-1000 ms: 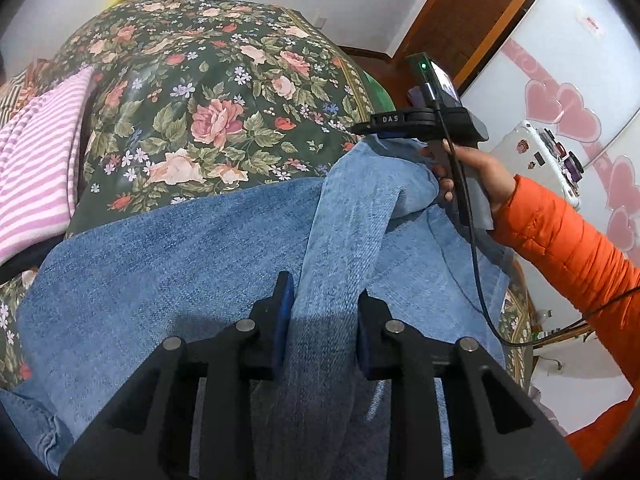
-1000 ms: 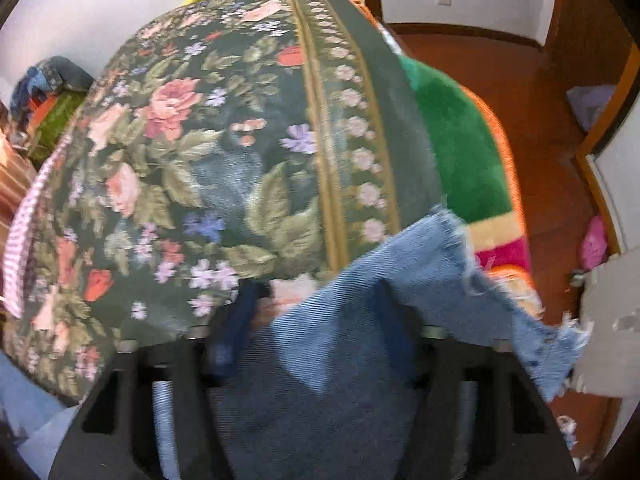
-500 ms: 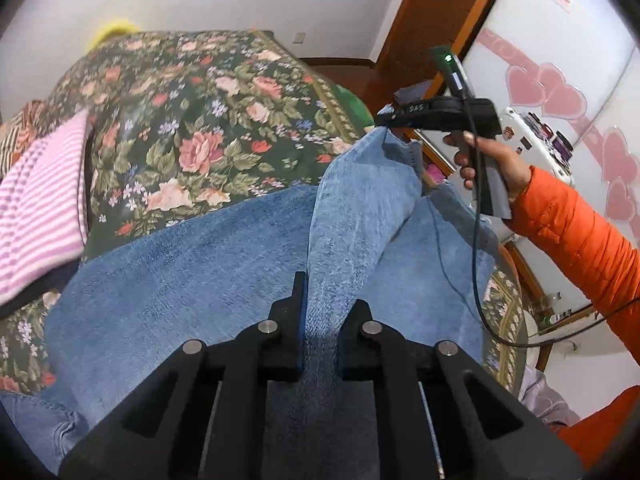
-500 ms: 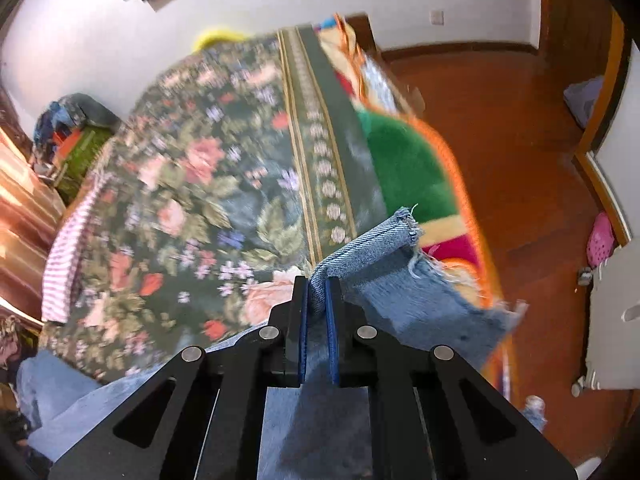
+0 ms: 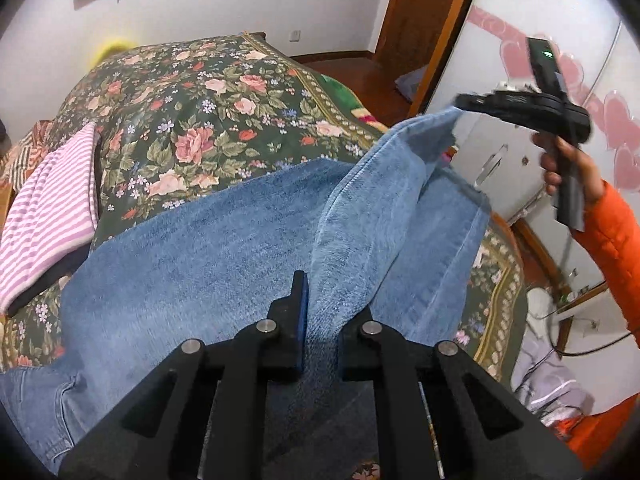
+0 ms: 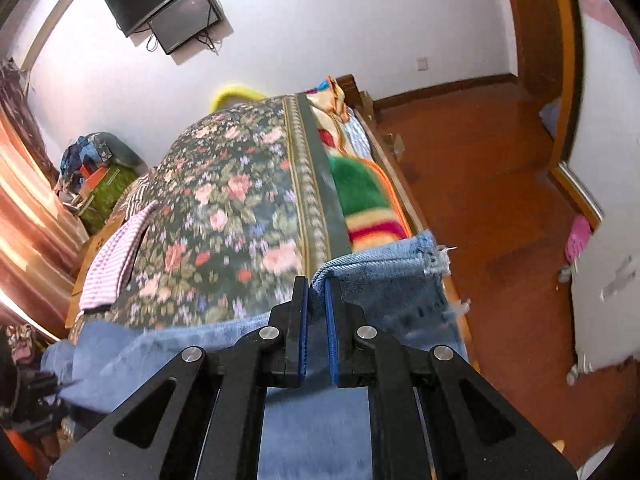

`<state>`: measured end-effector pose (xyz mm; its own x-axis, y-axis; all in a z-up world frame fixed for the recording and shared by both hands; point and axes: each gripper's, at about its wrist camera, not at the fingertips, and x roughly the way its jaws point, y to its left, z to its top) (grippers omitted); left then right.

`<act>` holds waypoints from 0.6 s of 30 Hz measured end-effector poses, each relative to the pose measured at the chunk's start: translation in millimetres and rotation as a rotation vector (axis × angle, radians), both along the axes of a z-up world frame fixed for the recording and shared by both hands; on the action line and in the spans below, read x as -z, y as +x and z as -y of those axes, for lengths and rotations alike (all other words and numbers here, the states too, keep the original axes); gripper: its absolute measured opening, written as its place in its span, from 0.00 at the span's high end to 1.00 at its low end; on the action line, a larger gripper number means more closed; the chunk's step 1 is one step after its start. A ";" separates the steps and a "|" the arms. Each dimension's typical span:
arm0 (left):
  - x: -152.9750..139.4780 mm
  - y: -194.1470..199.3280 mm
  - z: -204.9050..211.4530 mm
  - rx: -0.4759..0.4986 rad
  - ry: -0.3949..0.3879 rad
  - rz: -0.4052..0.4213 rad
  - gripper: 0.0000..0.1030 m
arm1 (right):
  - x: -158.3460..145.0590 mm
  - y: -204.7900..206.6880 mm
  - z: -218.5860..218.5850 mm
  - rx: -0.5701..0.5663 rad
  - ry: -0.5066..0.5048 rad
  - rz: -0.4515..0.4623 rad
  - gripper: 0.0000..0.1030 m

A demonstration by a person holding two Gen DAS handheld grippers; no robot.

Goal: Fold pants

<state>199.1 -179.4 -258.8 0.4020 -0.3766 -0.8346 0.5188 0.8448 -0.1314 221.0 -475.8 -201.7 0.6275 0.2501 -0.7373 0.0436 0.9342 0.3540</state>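
Blue jeans (image 5: 208,248) lie spread across a floral bedspread (image 5: 200,100). My left gripper (image 5: 323,300) is shut on a raised fold of the denim along one leg. From there a ridge of cloth runs up to the right, to my right gripper (image 5: 460,103), held by a hand in an orange sleeve (image 5: 612,248). In the right wrist view my right gripper (image 6: 317,285) is shut on the leg end of the jeans (image 6: 384,276), next to the frayed hem (image 6: 438,256), lifted above the bed's edge.
A pink-and-white striped garment (image 5: 48,200) lies on the bed's left side. A bright striped blanket (image 6: 360,188) shows under the bedspread at the right edge. Beyond it lie a wooden floor (image 6: 480,200) and a white wardrobe with pink hearts (image 5: 500,60).
Both grippers have shut on the denim and risen. The right one has carried the leg end up and away from the bed, so the cloth between them is pulled into a ridge.
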 end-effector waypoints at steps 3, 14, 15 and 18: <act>7.8 -5.0 3.7 -0.001 0.020 0.000 0.90 | 17.8 -25.6 7.8 0.031 0.042 -0.030 0.93; 18.3 -8.6 6.2 -0.013 0.046 0.000 0.90 | 71.3 -72.2 21.7 0.132 0.217 -0.155 0.89; 18.7 -9.0 6.4 -0.013 0.048 0.001 0.90 | 71.2 -70.9 21.9 0.142 0.204 -0.159 0.86; 20.4 -10.5 6.5 -0.015 0.050 0.008 0.90 | 67.8 -65.6 25.1 0.161 0.209 -0.148 0.59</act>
